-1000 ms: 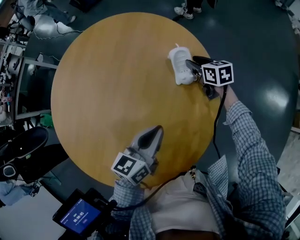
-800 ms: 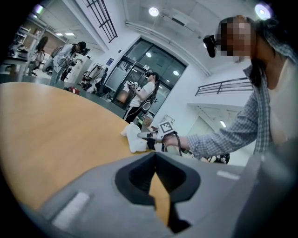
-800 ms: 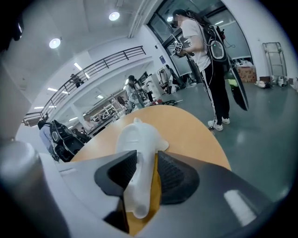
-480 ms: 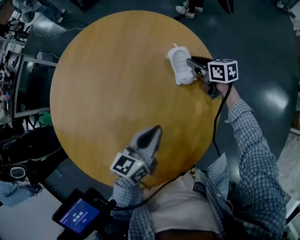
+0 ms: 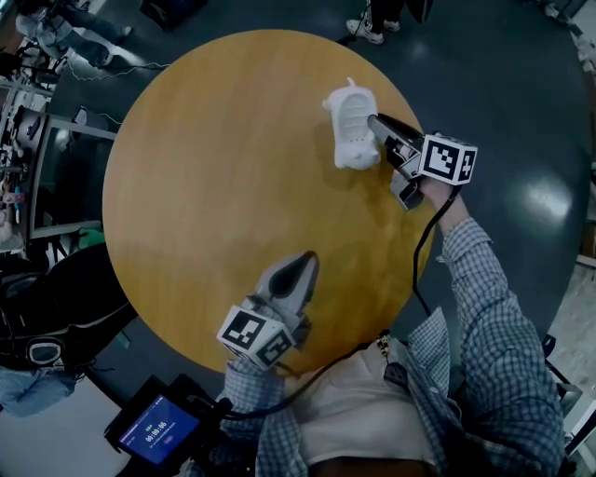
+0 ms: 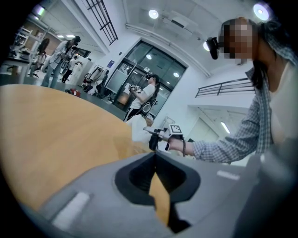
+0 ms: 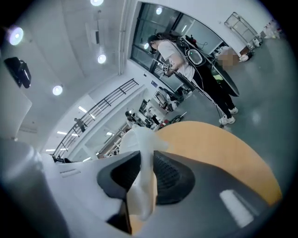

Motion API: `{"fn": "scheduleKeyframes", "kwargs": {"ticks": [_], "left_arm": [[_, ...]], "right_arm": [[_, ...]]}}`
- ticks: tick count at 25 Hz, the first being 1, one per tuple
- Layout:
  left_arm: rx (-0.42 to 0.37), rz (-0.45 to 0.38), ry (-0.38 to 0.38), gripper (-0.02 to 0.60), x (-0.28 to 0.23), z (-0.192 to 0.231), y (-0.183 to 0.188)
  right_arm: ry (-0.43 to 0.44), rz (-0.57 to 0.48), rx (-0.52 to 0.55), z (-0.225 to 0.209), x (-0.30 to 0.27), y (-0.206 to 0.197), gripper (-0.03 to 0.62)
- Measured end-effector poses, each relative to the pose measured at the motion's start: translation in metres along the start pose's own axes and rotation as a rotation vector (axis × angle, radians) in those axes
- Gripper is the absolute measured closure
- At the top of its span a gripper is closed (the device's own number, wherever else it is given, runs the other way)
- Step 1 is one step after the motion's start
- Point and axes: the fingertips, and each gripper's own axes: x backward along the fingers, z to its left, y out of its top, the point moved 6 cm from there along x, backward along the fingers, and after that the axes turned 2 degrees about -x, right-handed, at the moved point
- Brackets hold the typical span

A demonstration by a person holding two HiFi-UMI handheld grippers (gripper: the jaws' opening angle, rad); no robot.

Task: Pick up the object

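A white ridged plastic object (image 5: 350,130) sits at the far right of the round wooden table (image 5: 214,186). My right gripper (image 5: 374,123) reaches it from the right, its jaws closing with the object's edge pinched between them. In the right gripper view the white object (image 7: 139,137) fills the gap between the dark pads of my right gripper (image 7: 148,160). My left gripper (image 5: 307,261) hovers over the table's near edge, shut and holding nothing. The left gripper view shows my left gripper (image 6: 155,155) with its tips together, and the white object (image 6: 138,132) beyond it.
Dark floor surrounds the table on all sides. A person's shoes (image 5: 366,26) stand just beyond the far rim. A handheld device with a blue screen (image 5: 160,429) is at the lower left. Several people (image 6: 145,95) stand in the background hall.
The right jaws have closed onto the white object. The object has shifted slightly up and left on the table and turned. The left gripper has stayed put.
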Motion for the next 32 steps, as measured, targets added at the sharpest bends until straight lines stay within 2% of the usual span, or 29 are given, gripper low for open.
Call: {"fn": "scheduleKeyframes", "kwargs": {"ticks": [5, 13, 17, 22, 32], "left_arm": [[-0.005, -0.008, -0.010, 0.578, 0.000, 0.002, -0.001], [-0.020, 0.002, -0.023, 0.578, -0.002, -0.002, 0.005], [-0.017, -0.025, -0.046, 0.578, -0.005, -0.001, 0.002], [-0.019, -0.030, -0.048, 0.578, -0.003, 0.003, -0.001], [-0.018, -0.001, -0.031, 0.578, -0.005, 0.000, 0.006]], "right_arm": [[0.131, -0.131, -0.047, 0.038, 0.001, 0.018, 0.502], [0.286, -0.280, -0.083, 0.100, 0.018, 0.044, 0.502], [0.344, -0.333, -0.088, 0.120, 0.027, 0.057, 0.502], [0.365, -0.357, -0.084, 0.129, 0.032, 0.055, 0.502], [0.364, -0.340, -0.082, 0.126, 0.036, 0.050, 0.502]]}}
